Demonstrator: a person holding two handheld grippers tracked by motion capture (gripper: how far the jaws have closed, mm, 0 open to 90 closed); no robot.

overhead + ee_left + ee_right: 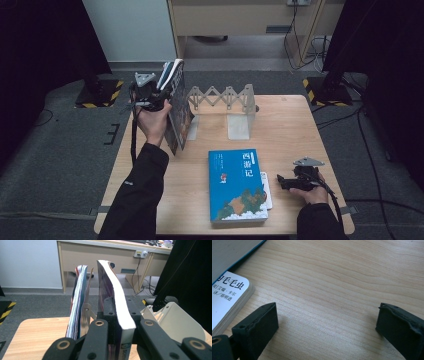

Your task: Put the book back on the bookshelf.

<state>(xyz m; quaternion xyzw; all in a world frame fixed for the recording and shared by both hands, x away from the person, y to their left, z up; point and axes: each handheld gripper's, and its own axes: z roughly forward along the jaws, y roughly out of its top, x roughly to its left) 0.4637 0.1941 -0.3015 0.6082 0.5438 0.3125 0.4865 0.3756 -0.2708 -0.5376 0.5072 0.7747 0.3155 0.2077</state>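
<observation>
Up top, the white bookend rack [227,100] at the table's [295,125] far side has one thin book [78,300] upright at its left end. Left gripper [152,95], raised & level, clamps a 2nd upright book [113,302] just beside it. Right gripper [290,182] rests low on the table w/ jaws wide, nothing in them, near the flat blue book [239,185].

An office or lab room: grey carpet [60,150], a wooden desk [105,255] with a wall socket [140,253], trailing cables [295,45], hazard-striped stand bases [100,95].

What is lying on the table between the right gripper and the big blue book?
In the high view, a small white book, partly tucked under the flat blue book, lies between it and the open right gripper; bare wood otherwise.
</observation>
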